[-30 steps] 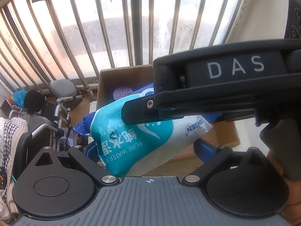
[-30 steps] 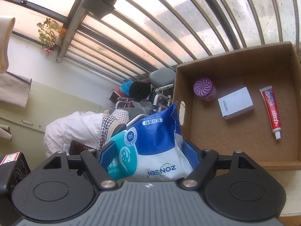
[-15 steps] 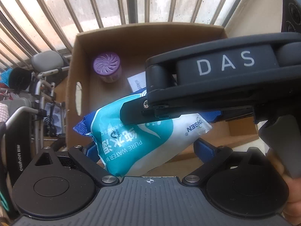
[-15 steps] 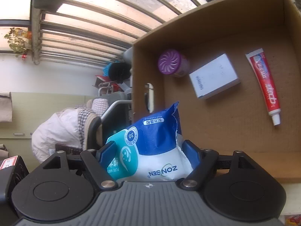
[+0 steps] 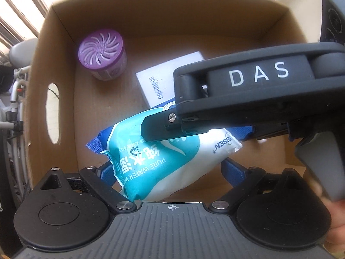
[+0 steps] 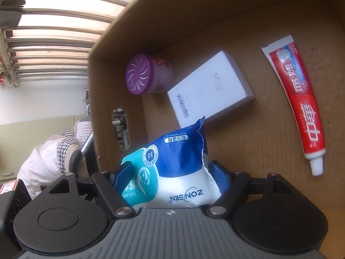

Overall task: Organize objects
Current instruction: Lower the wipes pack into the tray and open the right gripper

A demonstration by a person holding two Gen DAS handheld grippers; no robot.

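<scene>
reading "zonsen" and "pure water", the wipes pack [image 6: 172, 172] sits clamped in the right hand-held gripper [image 6: 170, 172].

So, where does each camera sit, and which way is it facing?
Left wrist: sits on the left claw, faces down into the box; shows its fingers on the wipes, the right claw and a hand.
Right wrist: sits on the right claw, faces slantwise into the box; shows its fingers on the wipes.
Shared: wipes, box, purple freshener, white carton.
</scene>
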